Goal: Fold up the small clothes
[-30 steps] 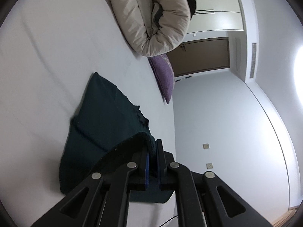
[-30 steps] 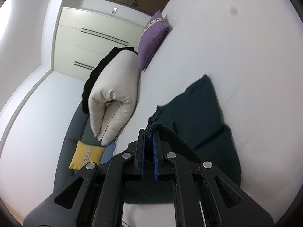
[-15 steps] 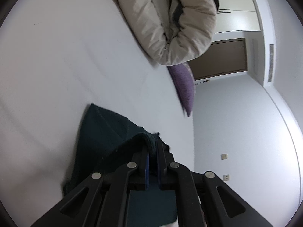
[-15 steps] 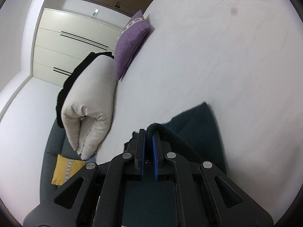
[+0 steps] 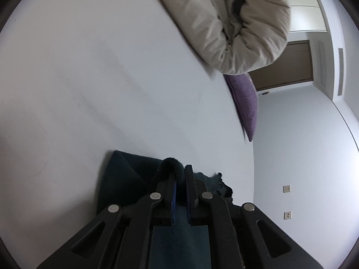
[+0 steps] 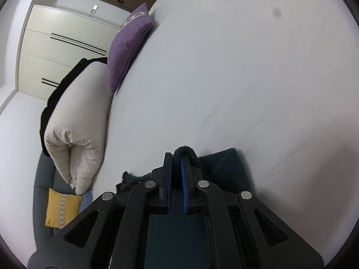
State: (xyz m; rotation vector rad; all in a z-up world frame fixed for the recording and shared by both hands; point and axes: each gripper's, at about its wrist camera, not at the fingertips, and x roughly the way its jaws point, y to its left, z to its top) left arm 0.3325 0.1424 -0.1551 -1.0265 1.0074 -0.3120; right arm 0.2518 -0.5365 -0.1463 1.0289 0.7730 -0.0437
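Observation:
A dark teal garment (image 5: 125,174) lies on the white bed sheet (image 5: 89,89). My left gripper (image 5: 179,174) is shut on a bunched edge of it, and the cloth runs back under the jaws. In the right wrist view the same garment (image 6: 226,168) shows beside and under my right gripper (image 6: 177,163), which is shut on another bunched edge of it. Most of the garment is hidden beneath both grippers.
A rolled beige duvet (image 5: 228,22) and a purple cushion (image 5: 245,103) lie at the far side of the bed; both also show in the right wrist view, the duvet (image 6: 80,130) and cushion (image 6: 125,49). A yellow cushion (image 6: 60,208) sits on a grey sofa.
Both grippers have carried the held garment edges forward over the rest of the garment; less of the cloth shows ahead of the jaws, and the duvet and cushion look nearer.

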